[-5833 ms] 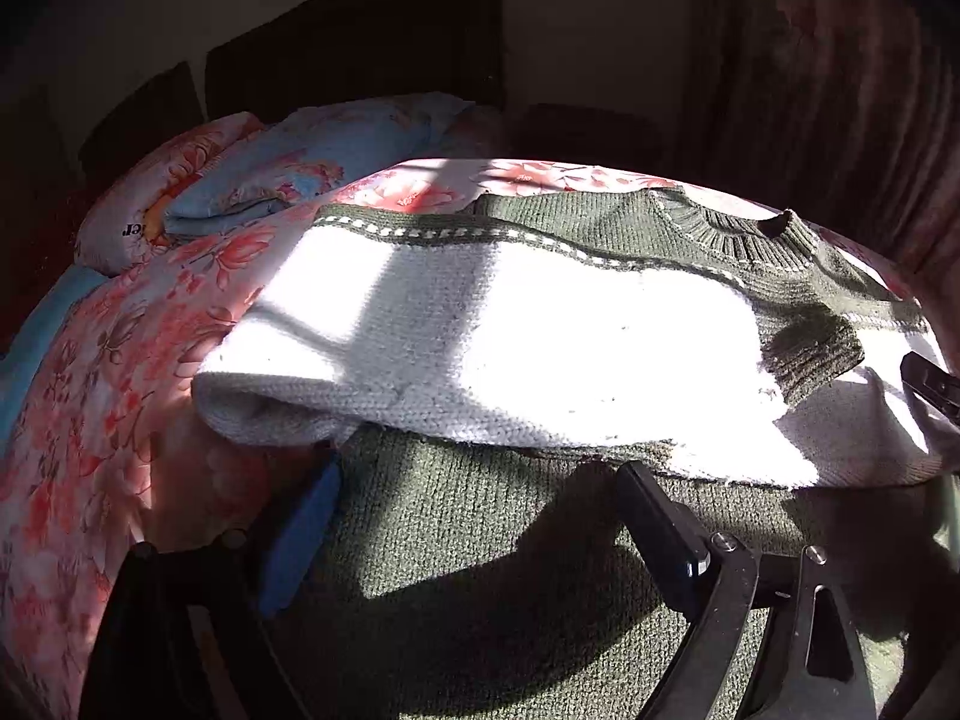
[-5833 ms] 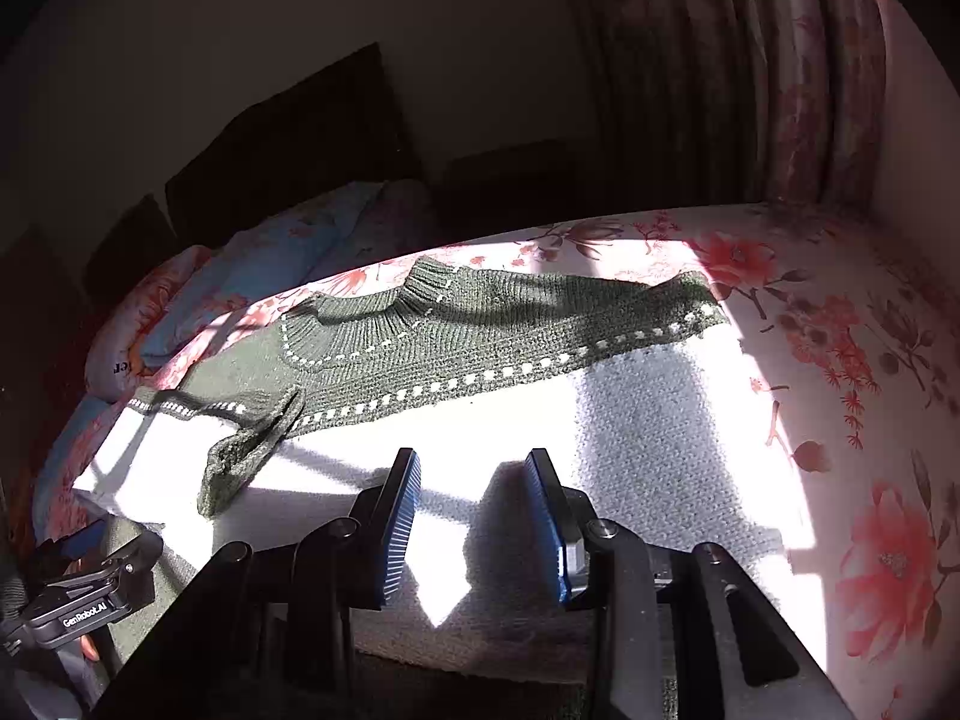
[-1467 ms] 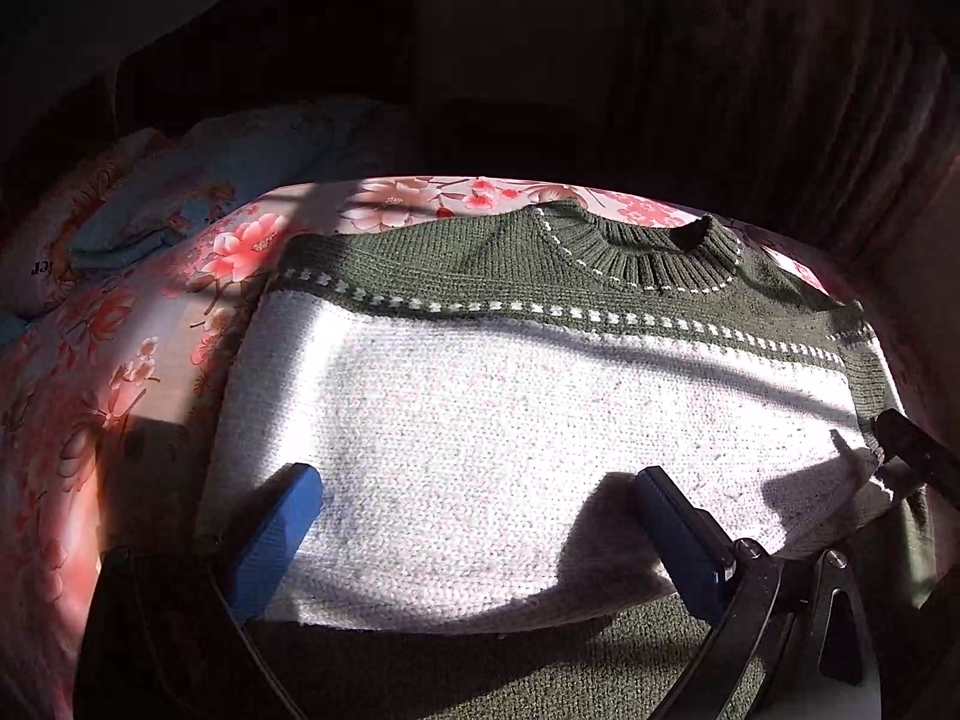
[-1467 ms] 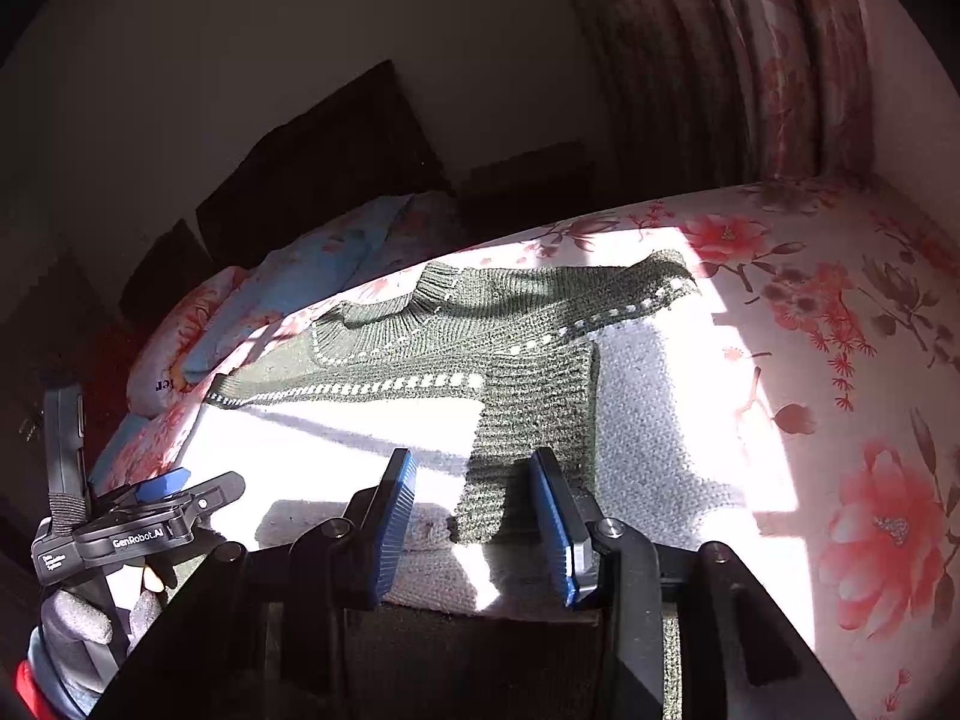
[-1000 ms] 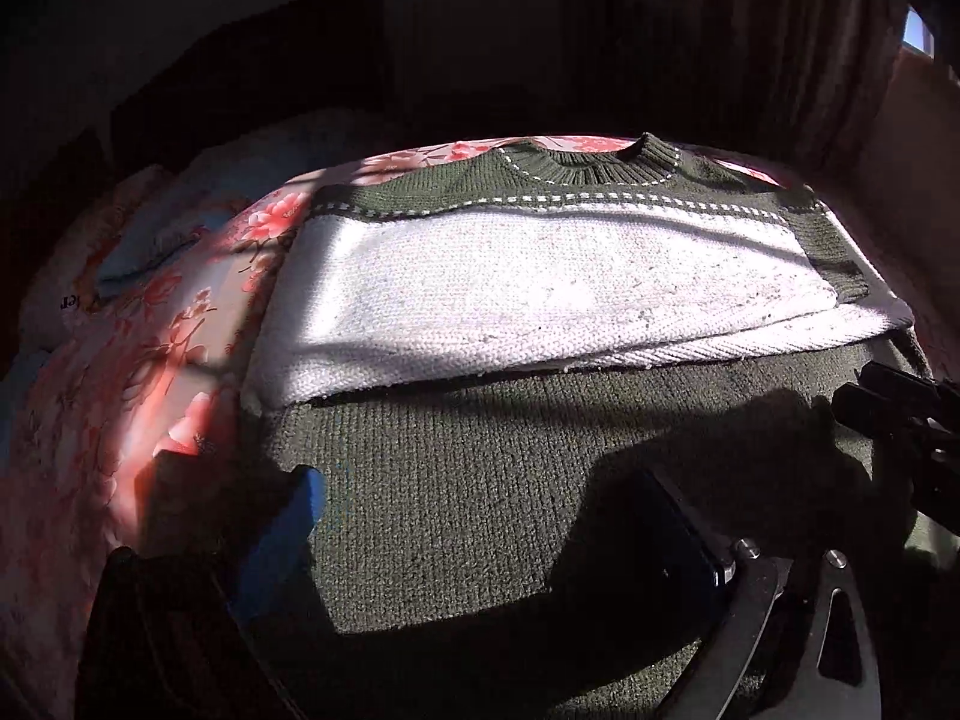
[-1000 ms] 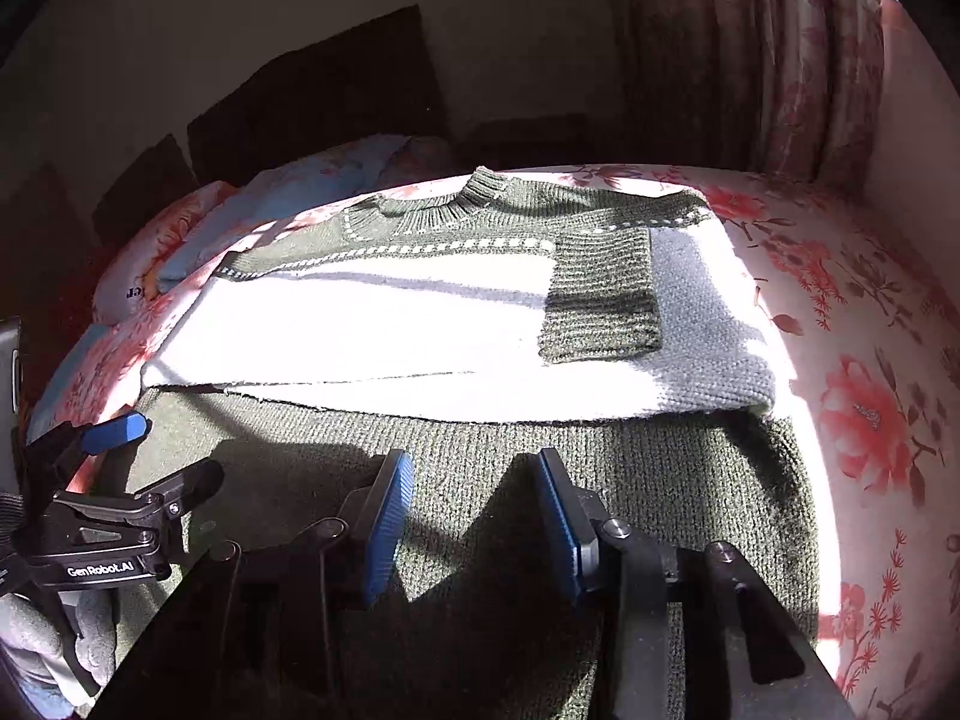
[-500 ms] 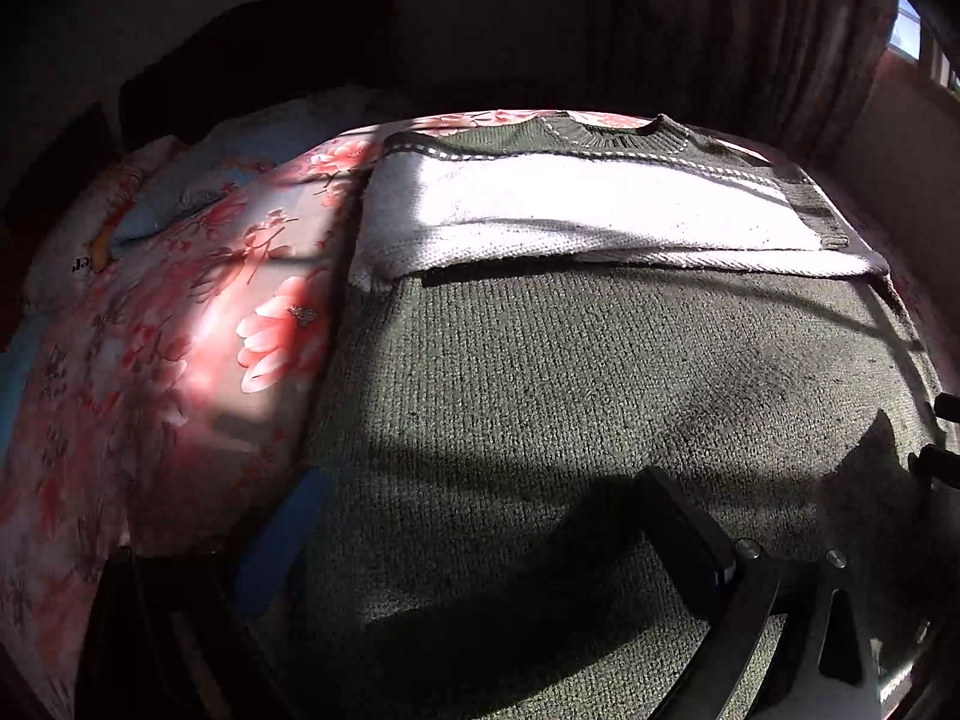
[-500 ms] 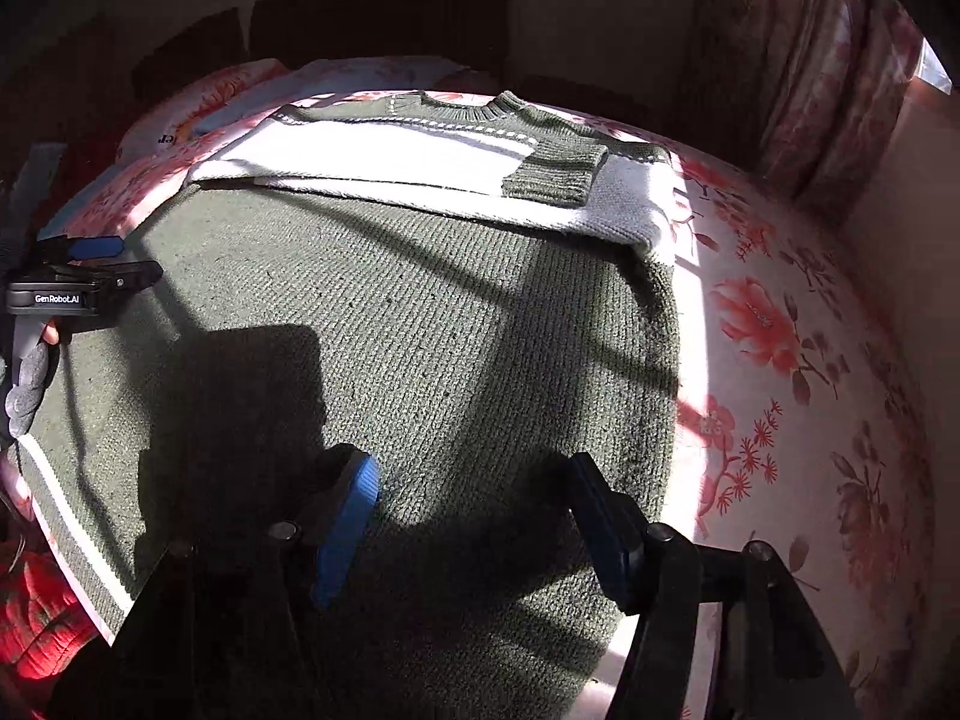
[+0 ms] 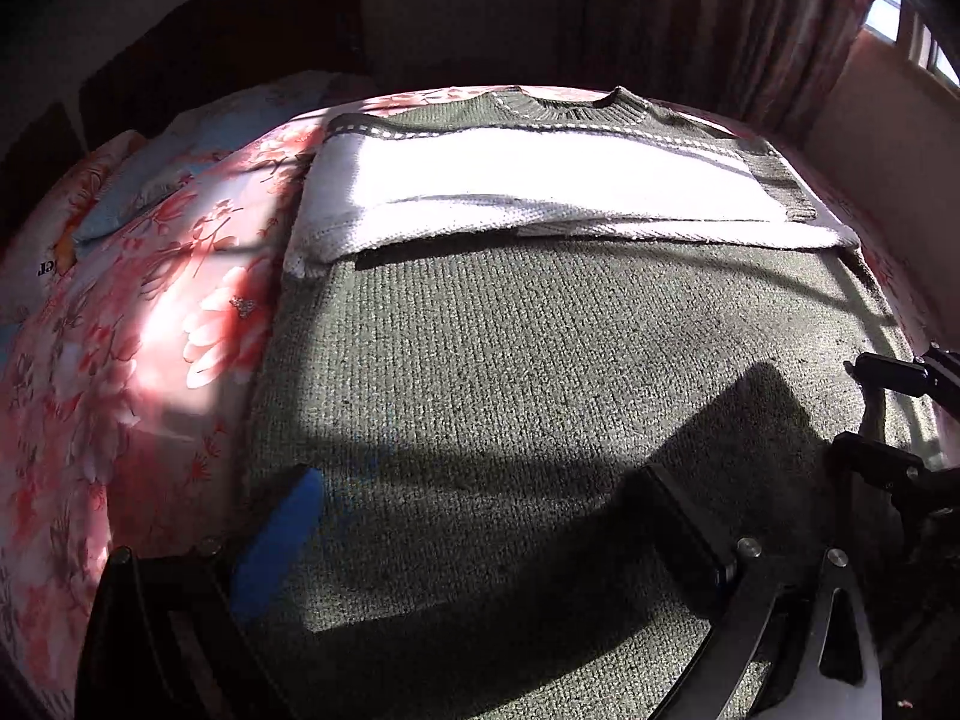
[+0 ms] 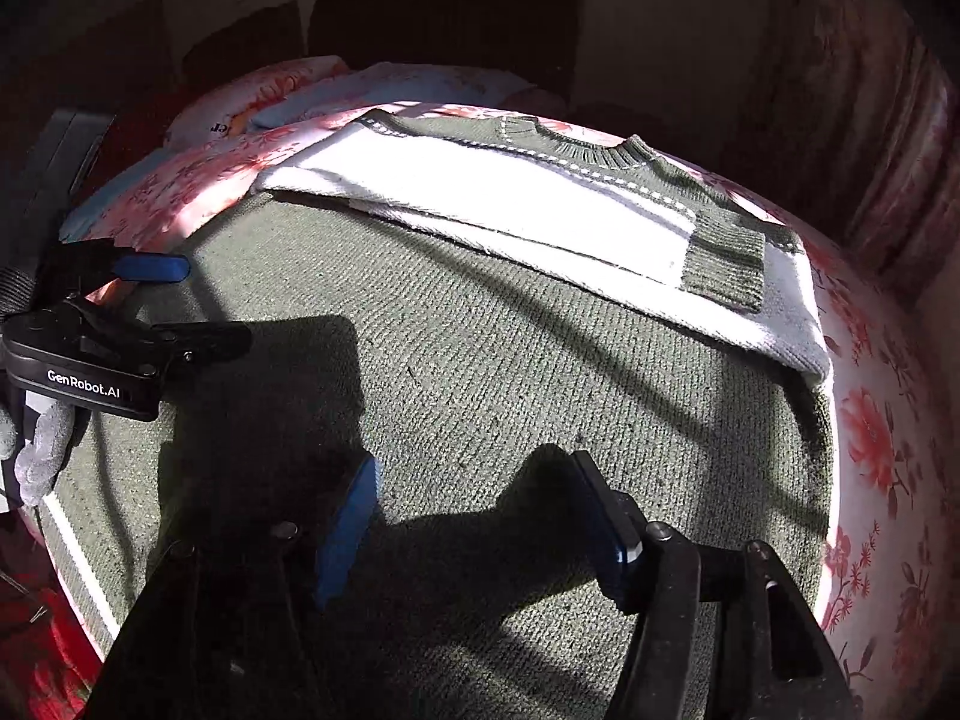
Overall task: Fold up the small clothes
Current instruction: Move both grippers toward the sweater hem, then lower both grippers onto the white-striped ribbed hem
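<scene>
Since half a second ago both grippers have drawn back over the sweater, flat on the bed. Left gripper fingers spread wide, holding nothing; right gripper likewise. Bedspread lies bare beyond each side edge.

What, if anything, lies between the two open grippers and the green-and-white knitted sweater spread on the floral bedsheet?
Nothing visible: the left gripper and right gripper hover directly over the green-and-white knitted sweater, jaws open and empty.
</scene>
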Demonstrator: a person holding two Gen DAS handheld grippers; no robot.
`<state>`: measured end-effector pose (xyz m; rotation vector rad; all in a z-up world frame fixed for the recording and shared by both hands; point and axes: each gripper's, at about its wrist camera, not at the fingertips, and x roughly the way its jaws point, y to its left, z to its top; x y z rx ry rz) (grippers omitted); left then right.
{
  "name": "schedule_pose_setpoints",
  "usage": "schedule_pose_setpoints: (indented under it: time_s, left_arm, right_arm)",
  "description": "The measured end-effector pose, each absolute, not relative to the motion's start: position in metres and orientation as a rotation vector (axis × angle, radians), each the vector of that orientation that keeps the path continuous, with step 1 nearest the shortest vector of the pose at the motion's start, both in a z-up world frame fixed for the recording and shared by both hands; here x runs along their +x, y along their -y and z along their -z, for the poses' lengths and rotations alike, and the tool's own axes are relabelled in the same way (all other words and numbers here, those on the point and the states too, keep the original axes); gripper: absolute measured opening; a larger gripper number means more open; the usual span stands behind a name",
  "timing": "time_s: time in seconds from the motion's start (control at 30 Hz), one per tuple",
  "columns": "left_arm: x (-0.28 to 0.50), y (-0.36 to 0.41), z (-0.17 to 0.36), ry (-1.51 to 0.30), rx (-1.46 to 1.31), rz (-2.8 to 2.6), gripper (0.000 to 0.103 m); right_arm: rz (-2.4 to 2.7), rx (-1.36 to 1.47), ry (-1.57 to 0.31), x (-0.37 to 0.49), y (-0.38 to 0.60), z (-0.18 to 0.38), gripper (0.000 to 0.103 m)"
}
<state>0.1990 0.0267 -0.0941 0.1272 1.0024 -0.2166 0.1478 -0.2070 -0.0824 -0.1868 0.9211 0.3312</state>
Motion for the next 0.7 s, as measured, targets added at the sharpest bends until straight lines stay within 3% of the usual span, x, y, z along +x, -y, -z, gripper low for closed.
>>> schedule_pose_setpoints:
  time_s: [0.23,0.43,0.53,0.7]
  left_arm:
    - [0.171,-0.045,0.094,-0.984,0.142,0.239,0.103]
    - [0.152,-0.01,0.076,-0.959,0.073,0.341,0.103]
    - [0.145,0.009,0.093,-1.003,0.203,0.309,0.103]
    - [0.126,-0.027,0.096,-1.001,0.176,0.301,0.103]
  right_arm:
    - [-0.315,-0.115,-0.945,0.114,0.257,0.08,0.064]
    - [-0.461,-0.195,-0.924,0.101,0.186,0.07,0.062]
    - [-0.498,-0.324,-0.915,0.091,0.154,0.083,0.065]
    - [-0.497,-0.277,-0.953,0.078,0.199,0.084,0.065]
